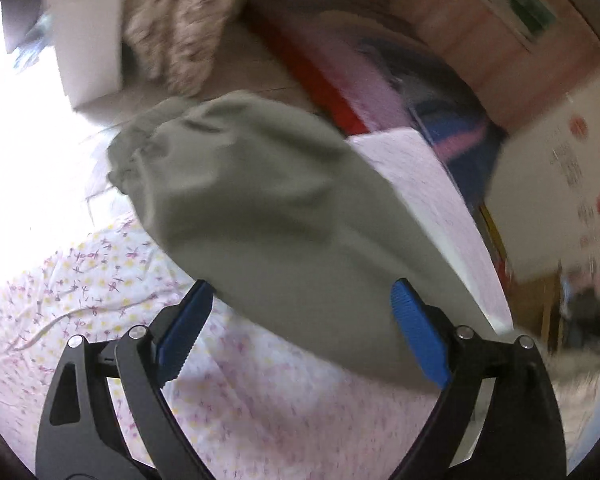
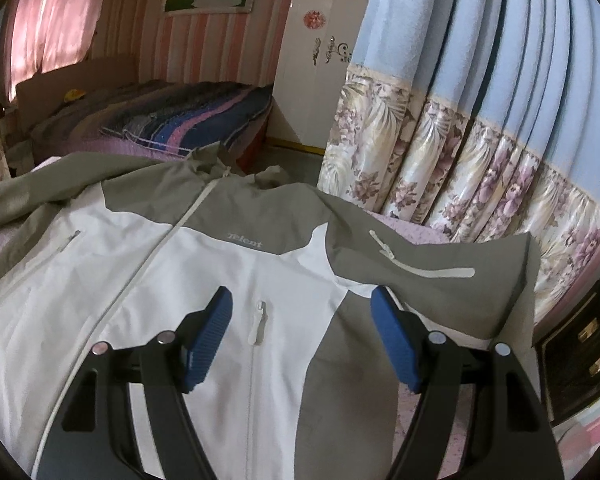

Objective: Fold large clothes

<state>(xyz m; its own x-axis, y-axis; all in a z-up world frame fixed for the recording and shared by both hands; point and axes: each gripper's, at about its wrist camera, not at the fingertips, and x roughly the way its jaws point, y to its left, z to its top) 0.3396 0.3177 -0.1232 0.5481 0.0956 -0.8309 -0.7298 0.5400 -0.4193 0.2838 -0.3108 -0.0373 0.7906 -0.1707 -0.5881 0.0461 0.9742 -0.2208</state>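
- Gaping wide, the left tongs (image 1: 302, 312) are hanging over the jacket's grey sleeve (image 1: 259, 208), gripping nothing.
- The right tongs (image 2: 302, 320) are hovering open above the jacket (image 2: 179, 280) on the bed (image 2: 412, 232).

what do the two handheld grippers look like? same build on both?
Yes, same build. The left gripper and right gripper each have two black, curved linkage arms with cutouts and silver pivot pins. The fingers carry blue ribbed pads. No cables, markings, hands or sleeves show.
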